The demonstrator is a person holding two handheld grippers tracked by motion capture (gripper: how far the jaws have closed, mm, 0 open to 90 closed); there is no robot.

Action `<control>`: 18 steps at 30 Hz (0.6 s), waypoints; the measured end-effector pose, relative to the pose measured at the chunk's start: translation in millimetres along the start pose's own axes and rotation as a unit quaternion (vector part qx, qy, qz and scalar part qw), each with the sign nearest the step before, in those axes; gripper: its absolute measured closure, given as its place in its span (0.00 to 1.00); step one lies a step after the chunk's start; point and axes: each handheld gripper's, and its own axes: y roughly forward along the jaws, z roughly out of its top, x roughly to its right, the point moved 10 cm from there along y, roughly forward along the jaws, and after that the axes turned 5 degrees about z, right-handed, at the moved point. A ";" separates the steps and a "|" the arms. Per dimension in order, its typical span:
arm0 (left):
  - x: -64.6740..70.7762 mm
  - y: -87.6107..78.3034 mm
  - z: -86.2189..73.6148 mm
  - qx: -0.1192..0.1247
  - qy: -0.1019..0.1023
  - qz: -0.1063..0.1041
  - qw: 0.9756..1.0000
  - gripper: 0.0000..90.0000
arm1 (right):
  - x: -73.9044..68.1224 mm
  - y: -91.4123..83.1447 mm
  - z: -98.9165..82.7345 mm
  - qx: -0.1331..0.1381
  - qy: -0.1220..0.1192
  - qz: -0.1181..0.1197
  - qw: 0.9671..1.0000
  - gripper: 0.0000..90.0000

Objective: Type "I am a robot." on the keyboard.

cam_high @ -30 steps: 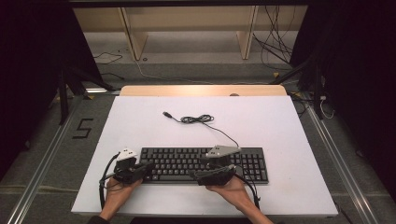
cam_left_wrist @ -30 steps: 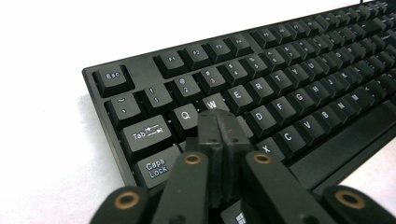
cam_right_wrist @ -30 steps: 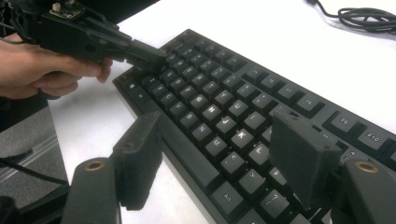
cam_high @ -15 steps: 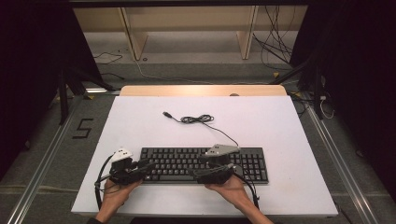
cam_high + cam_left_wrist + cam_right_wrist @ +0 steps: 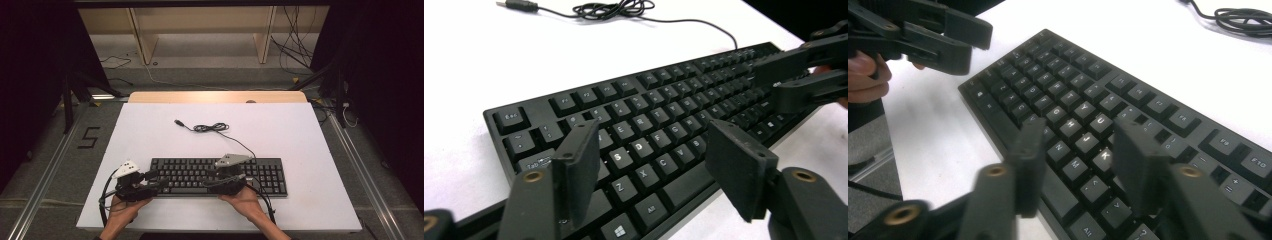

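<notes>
Black keyboard (image 5: 220, 176): lies flat near the front edge of the white surface (image 5: 300, 135), long side running left to right, keys up, cord end toward the back.
Left claw (image 5: 649, 165): jaws apart, just been opening, nothing pinched, over the left keys.
Right claw (image 5: 1075, 160): jaws apart but just been closing, nothing pinched, over the middle keys.
Cable (image 5: 212, 128): curled up behind the keyboard.
Risk: could press wrong keys or push the keyboard crooked if one claw drops too hard.
</notes>
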 end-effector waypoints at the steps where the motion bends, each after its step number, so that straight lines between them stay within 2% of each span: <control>1: 0.5 -0.9 0.3 0.002 0.001 -0.001 1.000 0.41 | 0.0 0.7 -0.1 -0.001 -0.001 0.000 1.000 0.70; 10: 4.2 -4.5 2.6 0.015 0.002 -0.005 1.000 0.37 | 0.0 11.3 -5.1 -0.024 -0.008 -0.004 1.000 0.93; 15: 5.7 -5.5 2.4 0.016 0.004 -0.006 1.000 0.35 | 0.7 17.5 -7.5 -0.033 -0.009 -0.006 0.999 0.99; 18: 6.2 -5.8 2.5 0.017 0.004 -0.007 1.000 0.34 | 0.8 21.3 -9.0 -0.040 -0.007 -0.007 0.999 1.00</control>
